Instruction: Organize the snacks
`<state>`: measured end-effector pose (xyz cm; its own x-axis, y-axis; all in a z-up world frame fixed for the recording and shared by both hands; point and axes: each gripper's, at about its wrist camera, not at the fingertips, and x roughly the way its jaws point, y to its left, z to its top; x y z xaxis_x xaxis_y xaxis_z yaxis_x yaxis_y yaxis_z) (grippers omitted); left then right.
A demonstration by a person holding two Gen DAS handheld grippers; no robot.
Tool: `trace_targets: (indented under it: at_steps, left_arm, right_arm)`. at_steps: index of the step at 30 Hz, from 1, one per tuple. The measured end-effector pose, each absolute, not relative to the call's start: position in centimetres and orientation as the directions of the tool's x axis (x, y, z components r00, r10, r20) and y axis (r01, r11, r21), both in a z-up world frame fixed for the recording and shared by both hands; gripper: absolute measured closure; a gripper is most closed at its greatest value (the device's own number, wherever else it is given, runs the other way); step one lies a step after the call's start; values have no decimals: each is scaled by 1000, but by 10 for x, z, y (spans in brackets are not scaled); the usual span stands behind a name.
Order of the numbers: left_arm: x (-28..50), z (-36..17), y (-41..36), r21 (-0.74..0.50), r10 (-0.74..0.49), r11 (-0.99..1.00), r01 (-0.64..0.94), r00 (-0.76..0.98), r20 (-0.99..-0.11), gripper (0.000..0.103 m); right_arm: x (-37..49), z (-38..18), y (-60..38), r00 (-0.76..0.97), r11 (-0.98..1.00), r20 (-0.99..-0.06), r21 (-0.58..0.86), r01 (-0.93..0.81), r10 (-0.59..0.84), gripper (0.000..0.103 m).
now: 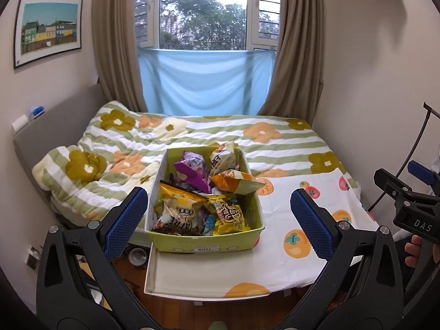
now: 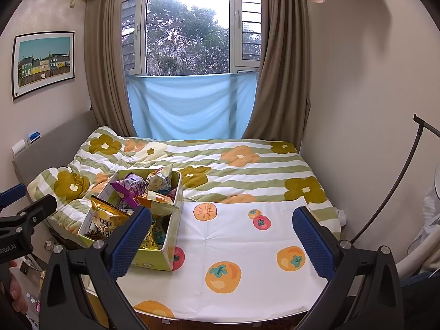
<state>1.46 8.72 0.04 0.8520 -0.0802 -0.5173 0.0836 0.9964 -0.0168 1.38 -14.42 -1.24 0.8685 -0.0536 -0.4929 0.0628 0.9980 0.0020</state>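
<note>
Left wrist view: green box (image 1: 209,243) brims with crinkled snack bags (image 1: 178,209); both tools spread apart, empty.

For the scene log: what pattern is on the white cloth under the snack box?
Orange and red persimmon-like fruits on the white cloth, clearest in the right wrist view.

Left gripper (image 1: 218,217): black plastic arms carrying blue dimpled pads (image 1: 125,222), a silver screw showing behind each pad. Right gripper (image 2: 221,243): matching black arms, blue textured pads (image 2: 132,242), silver screws behind them. White lettering is showing on each gripper's black body.
</note>
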Motion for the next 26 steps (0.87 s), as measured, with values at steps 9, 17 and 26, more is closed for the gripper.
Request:
trace_targets:
  at_steps: [9, 17, 26]
  left_arm:
    - [18, -3, 91, -13, -68, 997, 72, 848, -525, 0]
    - [18, -3, 92, 0, -48, 998, 56, 858, -511, 0]
    - [29, -2, 86, 75, 8, 997, 31, 882, -470, 0]
  right_arm:
    - [17, -19, -141, 864, 998, -502, 6, 61, -50, 1]
    - [21, -23, -140, 862, 998, -505, 6, 61, -50, 1]
    - [29, -32, -139, 853, 998, -519, 9, 65, -51, 1]
